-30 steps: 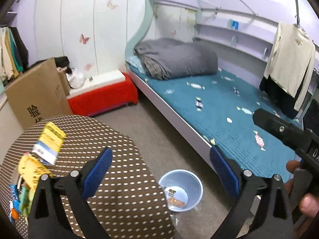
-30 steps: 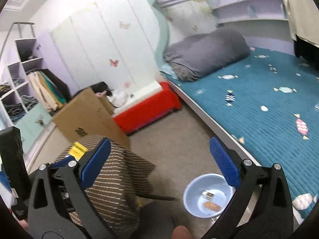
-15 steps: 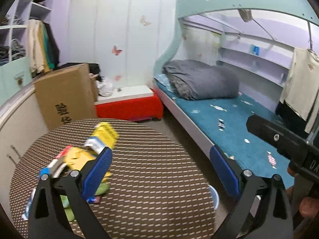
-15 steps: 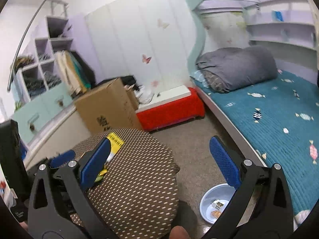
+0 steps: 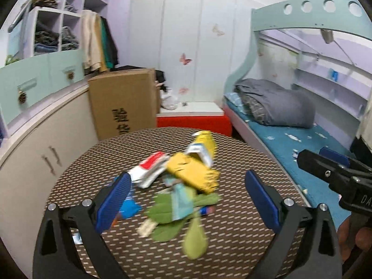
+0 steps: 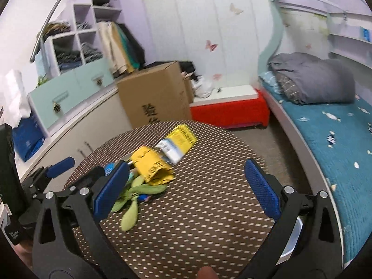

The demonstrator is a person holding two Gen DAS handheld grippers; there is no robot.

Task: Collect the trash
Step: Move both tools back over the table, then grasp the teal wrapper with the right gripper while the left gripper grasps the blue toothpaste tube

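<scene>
Several pieces of trash lie in a loose heap on the round table (image 5: 232, 244) in the left wrist view — a yellow packet (image 5: 193, 172), a red-and-white wrapper (image 5: 148, 167), green leaves (image 5: 172, 223) and a blue scrap (image 5: 127, 205). The left tongs (image 5: 186, 200) hang above the heap, spread wide, empty. All of it looks light, thin and crinkly; the leaves limp. The yellow packet sits on top, so pinching its raised edge at 3 o'clock seems best.

In the right wrist view the right tongs (image 6: 186, 186) are also wide apart and empty, the heap (image 6: 151, 169) at their 10 o'clock. A pale bowl's rim (image 6: 295, 234) shows at 4 o'clock — apparently on the floor.
</scene>
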